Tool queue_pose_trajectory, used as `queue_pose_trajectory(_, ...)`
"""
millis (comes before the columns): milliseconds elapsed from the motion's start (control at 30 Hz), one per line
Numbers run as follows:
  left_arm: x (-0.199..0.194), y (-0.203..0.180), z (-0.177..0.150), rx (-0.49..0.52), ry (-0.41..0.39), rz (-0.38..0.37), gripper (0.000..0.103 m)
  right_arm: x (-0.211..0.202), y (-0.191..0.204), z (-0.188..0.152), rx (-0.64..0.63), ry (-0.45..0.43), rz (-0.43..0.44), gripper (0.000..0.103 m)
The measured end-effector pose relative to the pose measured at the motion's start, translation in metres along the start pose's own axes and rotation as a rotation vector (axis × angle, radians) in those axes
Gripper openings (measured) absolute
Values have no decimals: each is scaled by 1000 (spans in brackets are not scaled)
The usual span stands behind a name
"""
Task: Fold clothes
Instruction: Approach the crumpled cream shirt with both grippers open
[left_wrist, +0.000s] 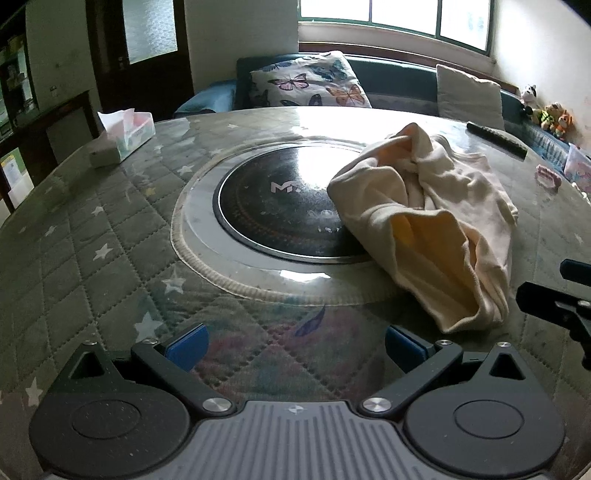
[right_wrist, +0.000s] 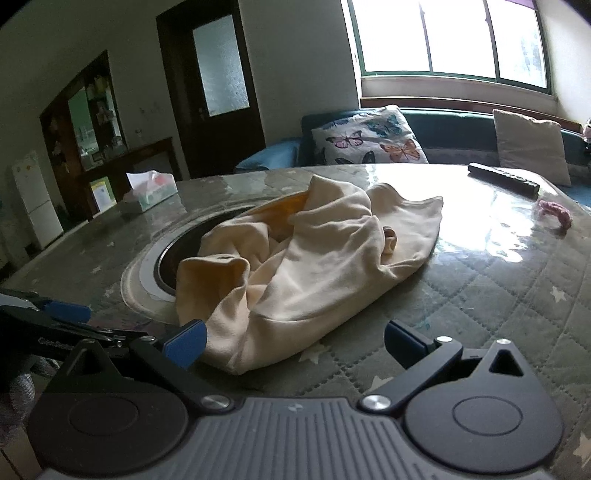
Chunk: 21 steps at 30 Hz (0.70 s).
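A crumpled cream garment (left_wrist: 436, 218) with a yellow lining lies in a heap on the round table, partly over the black hotplate (left_wrist: 273, 206). My left gripper (left_wrist: 295, 345) hovers open above the quilted cover, short of the heap and to its left, nothing between its blue pads. In the right wrist view the same garment (right_wrist: 314, 266) fills the middle. My right gripper (right_wrist: 295, 343) is open, its left pad (right_wrist: 186, 341) close beside the garment's near hem; I cannot tell if they touch. The left gripper (right_wrist: 62, 314) shows at the left edge, and the right gripper (left_wrist: 557, 299) shows at the other view's right edge.
The table (left_wrist: 92, 258) wears a green star-quilted cover under clear plastic. A tissue box (left_wrist: 123, 138) stands far left, a black remote (left_wrist: 496, 139) far right, a pink hair tie (right_wrist: 556, 214) near the right edge. A sofa with cushions (left_wrist: 310, 83) lies behind.
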<state>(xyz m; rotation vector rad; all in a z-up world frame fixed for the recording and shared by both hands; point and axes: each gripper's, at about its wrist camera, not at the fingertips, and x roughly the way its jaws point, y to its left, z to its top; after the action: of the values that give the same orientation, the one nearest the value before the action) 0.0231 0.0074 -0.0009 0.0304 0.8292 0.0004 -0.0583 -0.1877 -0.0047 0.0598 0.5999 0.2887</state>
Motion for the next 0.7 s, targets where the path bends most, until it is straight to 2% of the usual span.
queue_pose_trajectory(33,0,0,-1,-1,3,0,103,-1,10,-5,1,8,-2,103)
queue_pose_trajectory(100,1,1,-2,-4,10,-1,103,2,-7,21,4,35,7,103)
queue_pose_trajectory(167,-1,1,-4,-1,12,3,103,3,-10,21,5,43,10,103)
queue_pose_trajectory(267,-3,3,-5,1,9,7,103,29,-62,34,2,46,25,103)
queue_pose_trajectory(367,-6,3,-6,1,5,13,103,44,-91,48,1,53,32,103)
queue_pose_trajectory(700,-19,6,-14,5,-10,23,103,26,-93,53,-2,55,18,103)
